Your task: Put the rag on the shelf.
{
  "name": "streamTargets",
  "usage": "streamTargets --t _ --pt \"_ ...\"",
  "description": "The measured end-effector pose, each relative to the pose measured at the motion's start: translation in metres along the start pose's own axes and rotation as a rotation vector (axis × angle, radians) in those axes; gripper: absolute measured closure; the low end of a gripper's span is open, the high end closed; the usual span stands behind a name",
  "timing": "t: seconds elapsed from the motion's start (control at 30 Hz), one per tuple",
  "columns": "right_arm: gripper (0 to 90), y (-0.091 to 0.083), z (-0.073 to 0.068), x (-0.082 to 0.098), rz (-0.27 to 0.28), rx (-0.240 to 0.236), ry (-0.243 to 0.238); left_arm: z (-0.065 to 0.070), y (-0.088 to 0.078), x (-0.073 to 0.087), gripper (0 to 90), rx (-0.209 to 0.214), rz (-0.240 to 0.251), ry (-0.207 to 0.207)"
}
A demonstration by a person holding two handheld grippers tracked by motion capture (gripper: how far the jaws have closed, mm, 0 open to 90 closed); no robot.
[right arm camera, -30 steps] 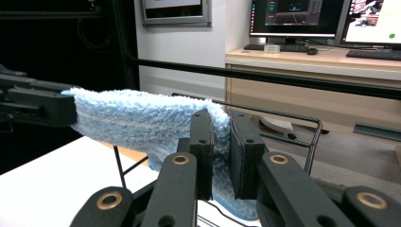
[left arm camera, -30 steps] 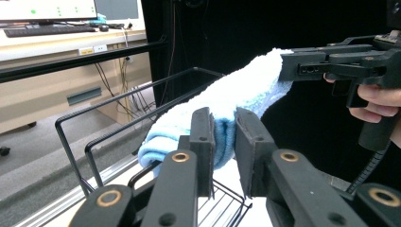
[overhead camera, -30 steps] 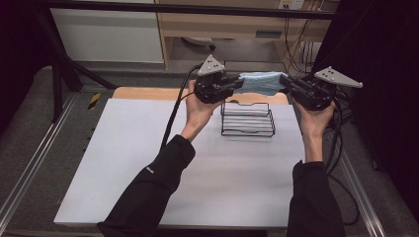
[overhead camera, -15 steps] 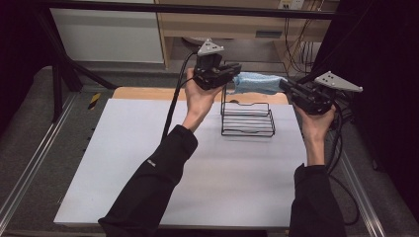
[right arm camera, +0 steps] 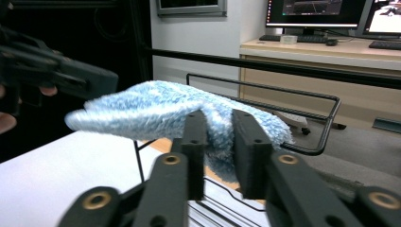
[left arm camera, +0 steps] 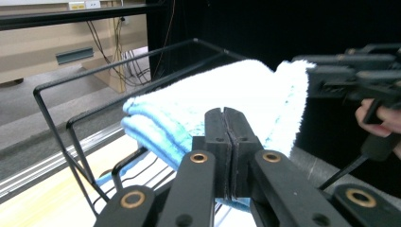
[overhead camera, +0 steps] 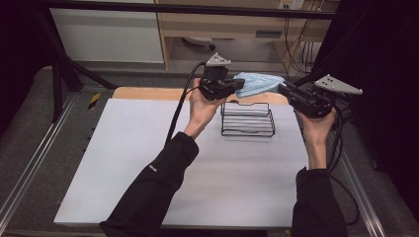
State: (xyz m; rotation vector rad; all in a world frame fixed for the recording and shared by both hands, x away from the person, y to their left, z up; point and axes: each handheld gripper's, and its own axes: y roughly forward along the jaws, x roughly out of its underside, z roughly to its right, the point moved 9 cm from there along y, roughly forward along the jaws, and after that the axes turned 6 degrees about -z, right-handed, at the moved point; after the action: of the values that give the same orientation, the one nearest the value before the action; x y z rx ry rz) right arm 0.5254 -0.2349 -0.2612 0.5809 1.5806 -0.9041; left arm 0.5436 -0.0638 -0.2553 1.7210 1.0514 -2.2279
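- Table [overhead camera: 148,163]: I see a white sheet over it, wood showing at the far edge, and my two sleeved forearms coming in from the near side.
- Rack [overhead camera: 247,119]: a black wire rack stands on the table's far half, between my hands, its upright loops open at the top.
- Towel [overhead camera: 259,84]: a folded blue towel hangs in the air above the rack's far edge, clear of the wires as far as I can tell, reaching from one gripper towards the other.
- Left gripper [overhead camera: 240,84]: in its own view the fingers [left arm camera: 215,137] are pressed together with a towel fold pinched in the seam, so the cloth's weight sits on this hand.
- Right gripper [overhead camera: 283,90]: its fingers [right arm camera: 195,142] stand a little apart astride the towel's end and have just been opening, so I judge this end as good as let go.
- Risk, as I judge it: with one pinch carrying the towel, the freed end may sag, unfold and drape across the rack's wires or slide off behind it.
- Risk: the left pinch holds a thin fold at the edge, and a quick swing could pull the plush cloth out.
- Risk: lowering blind could knock my left gripper against the light rack and shift it.
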Motion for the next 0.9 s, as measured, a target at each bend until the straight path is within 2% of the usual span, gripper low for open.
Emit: streamTargets --t 0.2,0.33,0.4,0.47,0.63,0.8,0.9 --pt "59.2 -0.005 -0.006 -0.009 0.007 -0.018 0.000 -0.001 0.003 0.009 89.3 -0.004 -0.015 0.011" --pt "56.8 -0.008 -0.009 -0.015 0.025 -0.021 0.004 -0.002 0.005 0.015 89.4 -0.009 -0.026 0.019" --pt "62.1 -0.007 -0.010 -0.015 0.016 -0.029 0.004 -0.004 0.006 0.019 89.4 -0.015 -0.032 0.021" --pt "70.7 -0.005 -0.011 -0.011 -0.017 -0.034 0.013 -0.005 0.007 0.023 89.4 -0.013 -0.034 0.017" --pt "85.1 0.005 -0.007 0.011 -0.108 -0.023 0.043 -0.007 0.011 0.030 89.4 -0.018 -0.042 0.031" --pt "88.6 0.012 0.000 0.031 -0.153 -0.010 0.057 -0.008 0.016 0.035 89.4 -0.025 -0.053 0.035" --pt "88.7 0.015 0.002 0.040 -0.156 -0.002 0.064 -0.009 0.021 0.039 89.4 -0.028 -0.064 0.037"
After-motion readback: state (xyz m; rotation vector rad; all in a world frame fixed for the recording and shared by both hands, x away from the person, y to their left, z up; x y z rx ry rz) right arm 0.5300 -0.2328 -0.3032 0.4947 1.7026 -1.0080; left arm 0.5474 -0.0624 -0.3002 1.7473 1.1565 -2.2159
